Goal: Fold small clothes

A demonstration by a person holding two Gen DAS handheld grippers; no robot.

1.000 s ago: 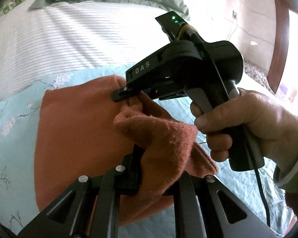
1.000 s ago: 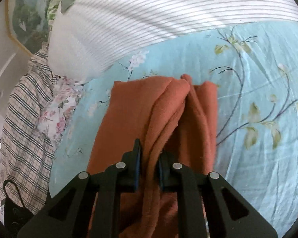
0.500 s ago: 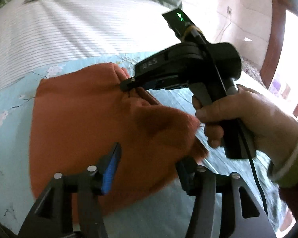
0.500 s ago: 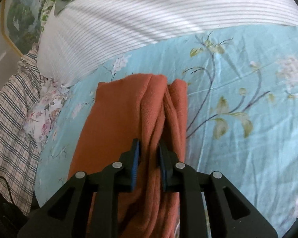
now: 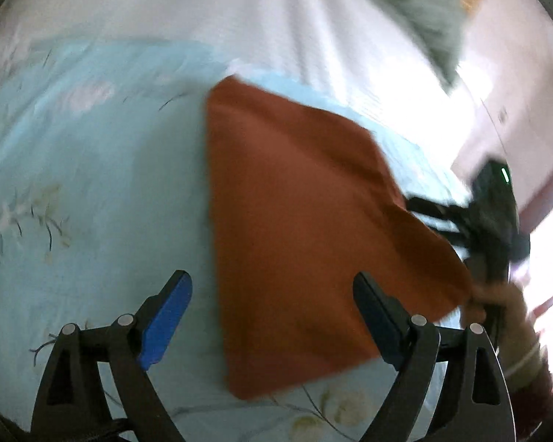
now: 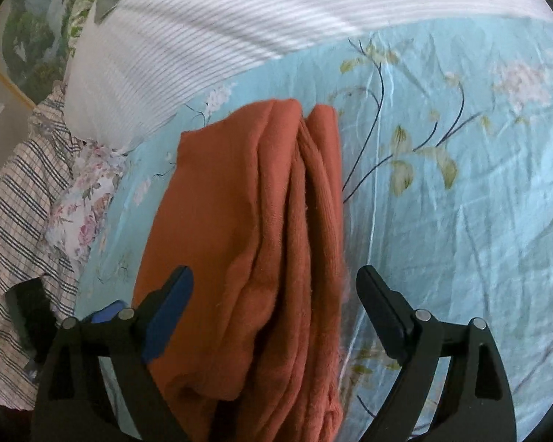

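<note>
Rust cloth [image 6: 254, 243] bunched on floral sheet [image 6: 442, 202], striped bedding [image 6: 239, 29] beyond, left gripper [image 5: 272, 316] and right gripper [image 6: 274, 313] both wide open, empty.

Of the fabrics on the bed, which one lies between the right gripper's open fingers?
The rust-orange folded cloth; the plaid fabric and floral fabric lie off to its left.

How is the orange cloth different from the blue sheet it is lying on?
The orange cloth is plain, and the blue sheet has flowers and twigs printed on it. The cloth is small and folded into bunched layers, while the sheet is spread out wide beneath it. Both are soft fabric.
</note>
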